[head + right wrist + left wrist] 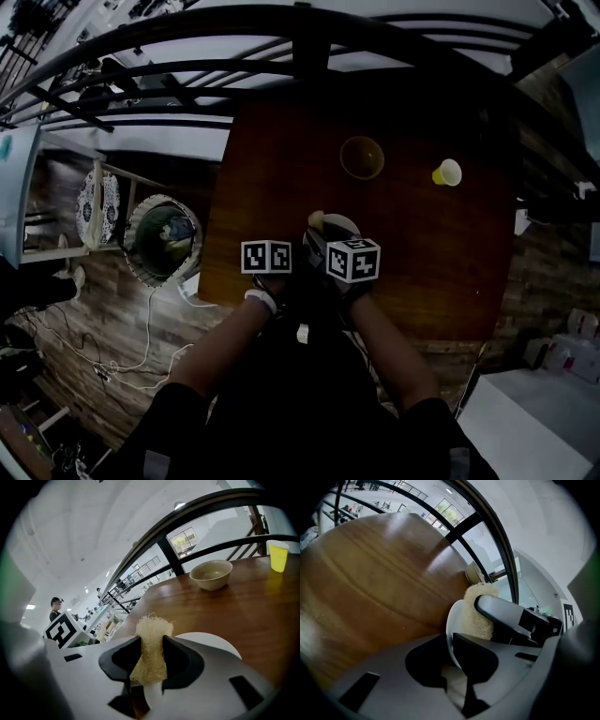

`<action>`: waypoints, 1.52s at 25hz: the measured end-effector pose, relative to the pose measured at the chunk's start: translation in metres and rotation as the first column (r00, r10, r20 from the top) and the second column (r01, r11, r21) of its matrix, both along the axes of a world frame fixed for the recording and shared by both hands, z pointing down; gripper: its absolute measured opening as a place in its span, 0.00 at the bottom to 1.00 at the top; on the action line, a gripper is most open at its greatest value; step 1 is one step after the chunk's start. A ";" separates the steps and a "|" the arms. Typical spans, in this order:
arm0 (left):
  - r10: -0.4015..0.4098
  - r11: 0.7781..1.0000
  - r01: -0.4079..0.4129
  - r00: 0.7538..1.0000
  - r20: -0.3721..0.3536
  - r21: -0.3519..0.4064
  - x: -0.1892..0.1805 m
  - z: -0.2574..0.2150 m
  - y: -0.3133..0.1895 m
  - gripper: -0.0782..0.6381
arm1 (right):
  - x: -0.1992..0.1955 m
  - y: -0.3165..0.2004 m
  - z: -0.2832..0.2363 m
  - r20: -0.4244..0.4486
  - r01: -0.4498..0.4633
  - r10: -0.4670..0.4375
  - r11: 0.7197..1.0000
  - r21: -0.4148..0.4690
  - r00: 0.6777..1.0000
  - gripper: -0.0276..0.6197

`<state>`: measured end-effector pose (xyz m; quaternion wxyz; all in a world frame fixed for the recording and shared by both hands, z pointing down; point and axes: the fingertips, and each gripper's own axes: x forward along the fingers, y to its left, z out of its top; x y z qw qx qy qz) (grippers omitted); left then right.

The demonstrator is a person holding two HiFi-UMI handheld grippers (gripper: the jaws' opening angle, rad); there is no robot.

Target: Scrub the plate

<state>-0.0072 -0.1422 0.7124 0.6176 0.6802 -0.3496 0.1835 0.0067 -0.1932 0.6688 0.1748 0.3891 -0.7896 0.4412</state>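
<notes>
A small white plate (452,620) stands on edge above the brown table (370,583), and my left gripper (450,651) is shut on its rim. A pale fibrous loofah scrubber (152,637) is clamped in my right gripper (152,656), which is shut on it. The scrubber (478,613) presses against the plate's face, with the right gripper's grey finger (511,616) behind it. In the right gripper view the plate (211,641) shows just beyond the jaws. In the head view both grippers, left (279,251) and right (328,246), meet at the plate (339,223) near the table's front edge.
A tan bowl (212,573) (362,157) sits mid-table, with a yellow cup (277,556) (447,172) to its right. Dark curved railings (281,56) run behind the table. A round basket (164,234) and cables lie on the floor to the left.
</notes>
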 end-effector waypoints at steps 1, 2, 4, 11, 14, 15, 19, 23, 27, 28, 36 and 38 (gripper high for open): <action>-0.002 1.000 0.002 1.000 0.001 0.003 0.001 -0.001 0.000 0.19 | -0.002 0.001 0.001 -0.005 0.009 -0.009 1.000 0.000 1.000 0.27; -0.004 1.000 0.004 1.000 0.000 0.005 0.001 -0.001 0.000 0.19 | -0.003 0.002 0.002 -0.010 0.017 -0.017 1.000 -0.001 1.000 0.27; -0.007 1.000 0.007 1.000 0.002 0.012 0.002 -0.002 0.001 0.18 | -0.006 0.004 0.003 -0.020 0.028 -0.028 1.000 -0.002 0.999 0.27; -0.010 1.000 0.010 1.000 0.001 0.016 0.001 -0.004 0.001 0.18 | 0.007 -0.001 0.007 -0.030 -0.004 0.003 1.000 -0.008 1.000 0.27; -0.013 1.000 0.013 1.000 0.003 0.017 0.001 -0.004 0.002 0.18 | 0.022 -0.002 0.009 -0.033 -0.040 0.040 0.999 -0.015 0.999 0.27; -0.014 1.000 0.014 1.000 0.003 0.018 0.001 -0.004 0.002 0.18 | 0.028 -0.002 0.009 -0.032 -0.054 0.053 0.998 -0.016 0.998 0.27; -0.020 1.000 0.020 1.000 0.004 0.020 0.000 -0.002 0.000 0.18 | 0.052 -0.004 0.011 -0.034 -0.103 0.102 0.994 -0.023 0.994 0.27; -0.028 0.999 0.028 1.000 -0.001 0.023 0.001 -0.002 -0.002 0.18 | 0.077 -0.003 0.008 -0.034 -0.150 0.149 0.988 -0.026 0.988 0.27; -0.031 0.999 0.031 1.000 -0.001 0.022 0.002 -0.003 -0.002 0.18 | 0.096 0.000 0.007 -0.032 -0.187 0.186 0.982 -0.027 0.982 0.27; -0.031 0.999 0.031 1.000 0.000 0.022 0.002 -0.004 -0.001 0.18 | 0.099 0.001 0.006 -0.035 -0.192 0.191 0.981 -0.027 0.981 0.27; -0.031 0.999 0.031 0.999 -0.009 0.022 0.001 -0.004 -0.001 0.18 | 0.083 0.000 -0.002 -0.045 -0.173 0.173 0.985 -0.018 0.984 0.27; -0.026 0.999 0.026 1.000 -0.018 0.022 0.001 -0.005 -0.002 0.18 | 0.064 -0.002 -0.007 -0.026 -0.140 0.140 0.990 -0.010 0.990 0.27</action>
